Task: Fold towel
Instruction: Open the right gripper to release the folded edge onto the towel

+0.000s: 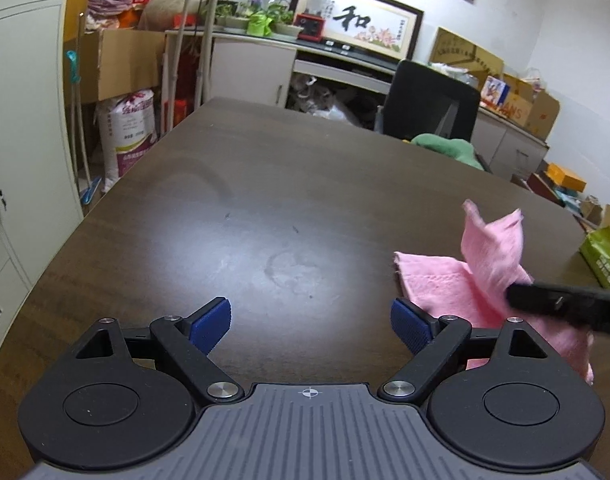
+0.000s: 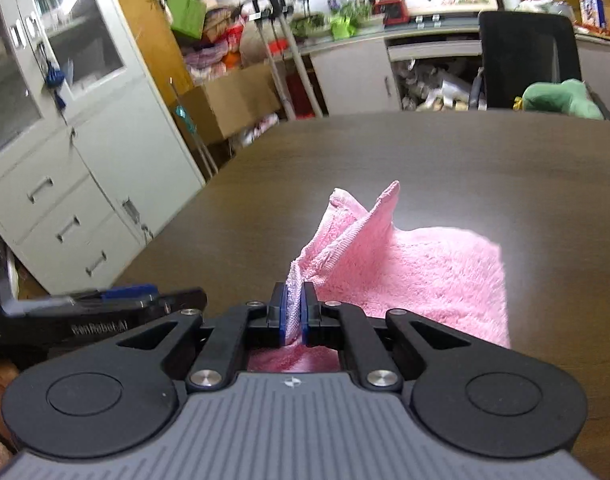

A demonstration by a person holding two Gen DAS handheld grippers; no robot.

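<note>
Half hidden behind the wide-open left gripper (image 1: 309,326), the rumpled pink towel (image 2: 425,272) has a corner pinched in the right gripper (image 2: 293,312).

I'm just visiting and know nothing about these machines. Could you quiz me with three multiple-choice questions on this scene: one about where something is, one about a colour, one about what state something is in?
1. Where does the towel lie?
A. on the dark table
B. on the black chair
C. in a cabinet drawer

2. What colour is the towel?
A. green
B. pink
C. white

3. How do the two claws stand?
A. both open and empty
B. left claw shut on the towel, right claw open
C. right claw shut on the towel, left claw open and empty

Answers:
1. A: most of the cloth lies spread on the tabletop.
2. B: both views show pink fabric.
3. C: the right wrist view shows blue pads pinching a raised fold, while the left wrist view shows pads spread wide over bare table.
</note>
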